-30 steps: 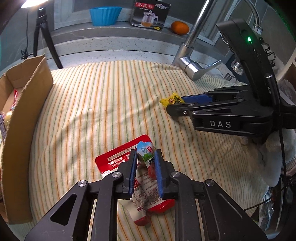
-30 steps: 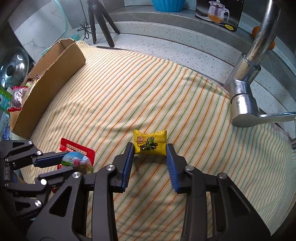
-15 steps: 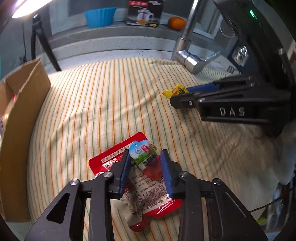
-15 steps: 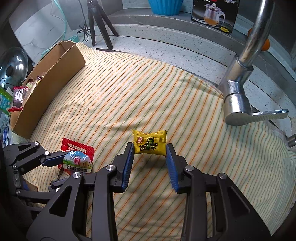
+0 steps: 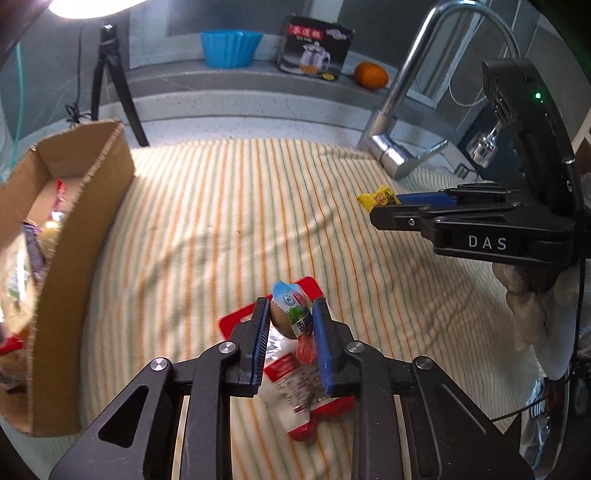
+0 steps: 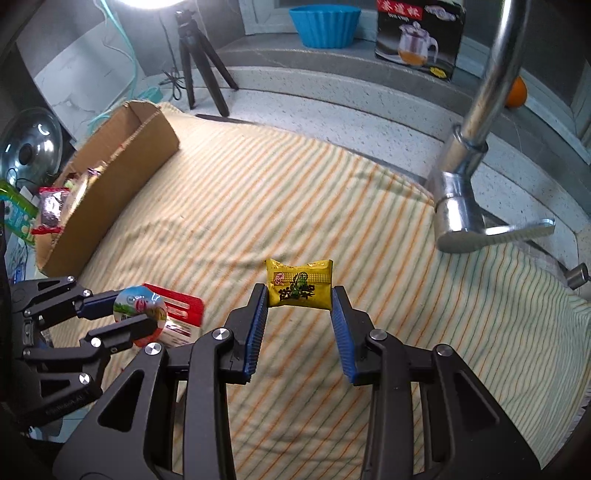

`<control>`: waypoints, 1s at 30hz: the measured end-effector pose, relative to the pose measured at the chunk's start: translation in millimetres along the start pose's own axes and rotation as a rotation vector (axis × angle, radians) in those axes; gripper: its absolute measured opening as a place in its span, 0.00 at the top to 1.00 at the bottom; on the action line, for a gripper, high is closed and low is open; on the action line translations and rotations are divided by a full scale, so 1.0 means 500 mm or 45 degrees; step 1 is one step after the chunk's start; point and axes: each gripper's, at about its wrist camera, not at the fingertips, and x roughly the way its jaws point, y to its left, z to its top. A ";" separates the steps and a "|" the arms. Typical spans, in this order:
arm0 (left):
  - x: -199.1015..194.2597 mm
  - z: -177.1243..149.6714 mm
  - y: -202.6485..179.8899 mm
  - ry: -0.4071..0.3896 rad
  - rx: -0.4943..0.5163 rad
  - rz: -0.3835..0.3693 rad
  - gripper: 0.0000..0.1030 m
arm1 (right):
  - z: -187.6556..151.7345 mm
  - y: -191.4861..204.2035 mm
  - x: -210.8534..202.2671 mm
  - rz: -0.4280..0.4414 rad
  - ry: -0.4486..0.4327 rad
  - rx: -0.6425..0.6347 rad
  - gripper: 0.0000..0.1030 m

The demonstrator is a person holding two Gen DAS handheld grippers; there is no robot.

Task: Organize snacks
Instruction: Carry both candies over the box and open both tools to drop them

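Pot lid [image 6: 27, 147] in right view only

— What's along the back ledge?
— A blue bowl [image 6: 324, 26], a teapot box [image 6: 419, 35], an orange [image 5: 371, 75] at upper right.
— Upper left?
— A black tripod [image 6: 199, 66] under a bright lamp [image 5: 88, 5]; chrome faucet [image 6: 469, 155] right.

Snacks inside the cardboard box [image 5: 74, 236] are blurred; its left side is cut off.
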 end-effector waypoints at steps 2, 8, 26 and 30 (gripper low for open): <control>-0.010 0.001 0.007 -0.008 -0.004 0.001 0.79 | 0.007 0.013 -0.007 0.001 -0.012 -0.017 0.65; -0.058 0.010 0.042 -0.066 -0.037 0.011 0.79 | 0.031 0.057 -0.036 0.034 -0.061 -0.052 0.65; -0.222 0.038 0.254 -0.256 -0.212 0.190 0.79 | 0.172 0.279 -0.060 0.160 -0.173 -0.239 0.65; -0.228 0.041 0.294 -0.256 -0.241 0.231 0.79 | 0.196 0.330 -0.042 0.181 -0.168 -0.279 0.65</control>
